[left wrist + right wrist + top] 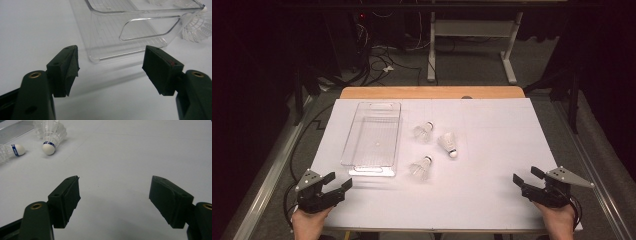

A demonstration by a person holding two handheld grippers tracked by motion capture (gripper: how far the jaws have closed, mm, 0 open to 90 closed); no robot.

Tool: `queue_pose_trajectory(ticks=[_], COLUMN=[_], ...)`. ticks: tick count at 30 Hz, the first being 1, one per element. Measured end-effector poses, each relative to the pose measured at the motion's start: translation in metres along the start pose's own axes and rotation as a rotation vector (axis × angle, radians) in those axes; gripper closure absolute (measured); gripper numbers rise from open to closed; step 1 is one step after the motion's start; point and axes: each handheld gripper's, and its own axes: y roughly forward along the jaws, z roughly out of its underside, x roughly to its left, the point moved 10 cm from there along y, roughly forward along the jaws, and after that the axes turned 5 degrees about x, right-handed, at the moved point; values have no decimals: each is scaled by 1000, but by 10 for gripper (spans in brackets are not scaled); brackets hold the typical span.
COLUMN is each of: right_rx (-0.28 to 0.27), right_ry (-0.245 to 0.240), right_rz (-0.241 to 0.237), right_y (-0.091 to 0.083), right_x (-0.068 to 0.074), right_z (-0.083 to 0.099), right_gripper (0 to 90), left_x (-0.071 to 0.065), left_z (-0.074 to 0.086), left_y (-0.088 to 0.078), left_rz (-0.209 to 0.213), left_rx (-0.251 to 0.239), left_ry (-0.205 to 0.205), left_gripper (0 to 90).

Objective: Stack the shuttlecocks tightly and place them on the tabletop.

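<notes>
Three white shuttlecocks lie on the white table: one (424,131) farthest back, one (448,144) to its right, one (420,168) nearest me. An empty clear plastic bin (373,137) sits left of them. My left gripper (338,181) rests open at the near left corner, just short of the bin's near end wall (130,32); a shuttlecock (197,28) shows past that wall. My right gripper (525,178) is open at the near right, nothing between its jaws. In the right gripper view two shuttlecocks (51,135) (10,151) lie far off at upper left.
The white sheet (492,165) covers a wooden table with its far edge (432,92) bare. Beyond the table stand a desk frame (472,45) and loose cables (377,60) on the floor. Metal rails run along both sides of the table.
</notes>
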Motion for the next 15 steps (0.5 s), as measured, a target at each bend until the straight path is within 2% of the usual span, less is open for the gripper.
queue_pose_trajectory(ticks=[6, 8, 11, 15], right_rx=[-1, -1, -1, -3], right_ry=[-1, -1, -2, -4], right_rz=[-1, -1, -2, -6], right_y=[0, 0, 0, 0], right_x=[0, 0, 1, 1], right_z=[0, 0, 0, 0], right_gripper=[248, 248, 248, 249], left_x=[-5, -8, -11, -14], left_z=[-2, -2, -5, -7], left_y=[-3, -3, -6, -9], left_rz=[9, 24, 28, 14], left_rx=[-21, -6, -12, -11], left_ry=[4, -15, -27, -22], left_gripper=[296, 297, 304, 317])
